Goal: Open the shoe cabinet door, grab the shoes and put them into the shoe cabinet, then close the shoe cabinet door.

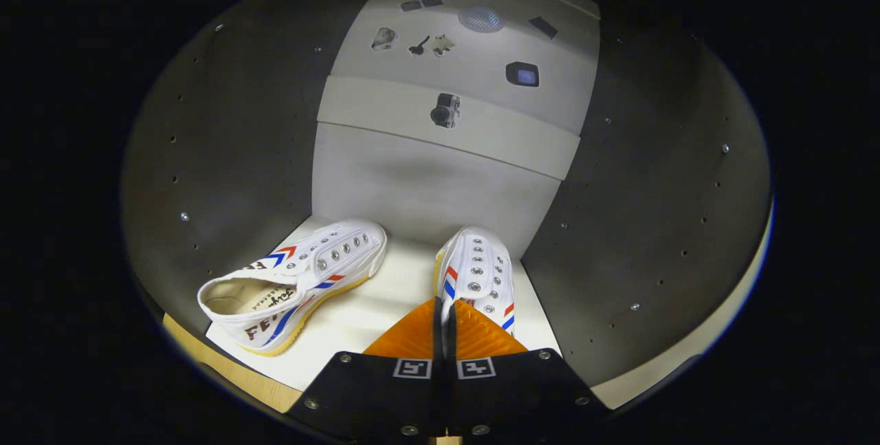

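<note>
I am looking into the shoe cabinet [227,156], which has dark side walls and a pale back panel. Two white canvas shoes with red and blue stripes rest on its white shelf [385,300]. The left shoe [295,283] leans on its side with its opening facing me, left of the fingers. The right shoe [476,273] stands upright, toe toward the back. My gripper [445,306] has its fingers pressed together on the heel rim of the right shoe, and they hide the heel.
The back panel [447,149] carries several small stickers. The side walls [660,211] stand close on both sides, dotted with peg holes. A wooden front edge [227,369] runs below the shelf, left of the fingers.
</note>
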Action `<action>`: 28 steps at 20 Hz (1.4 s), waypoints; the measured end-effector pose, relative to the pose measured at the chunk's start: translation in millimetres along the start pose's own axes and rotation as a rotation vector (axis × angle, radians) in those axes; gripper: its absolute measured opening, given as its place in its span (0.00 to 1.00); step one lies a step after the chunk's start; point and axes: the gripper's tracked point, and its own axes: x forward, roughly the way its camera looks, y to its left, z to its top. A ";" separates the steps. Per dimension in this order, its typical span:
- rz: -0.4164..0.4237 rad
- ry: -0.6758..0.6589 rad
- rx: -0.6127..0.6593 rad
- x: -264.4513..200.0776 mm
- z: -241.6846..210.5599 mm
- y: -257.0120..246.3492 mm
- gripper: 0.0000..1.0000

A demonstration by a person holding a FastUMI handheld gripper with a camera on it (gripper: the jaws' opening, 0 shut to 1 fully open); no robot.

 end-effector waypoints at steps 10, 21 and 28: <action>-0.002 -0.009 0.053 4.4 -0.6 2.7 0.17; -0.024 -0.135 0.139 -96.4 33.7 -6.7 0.92; 0.000 -0.210 0.165 -202.3 38.8 -2.7 0.95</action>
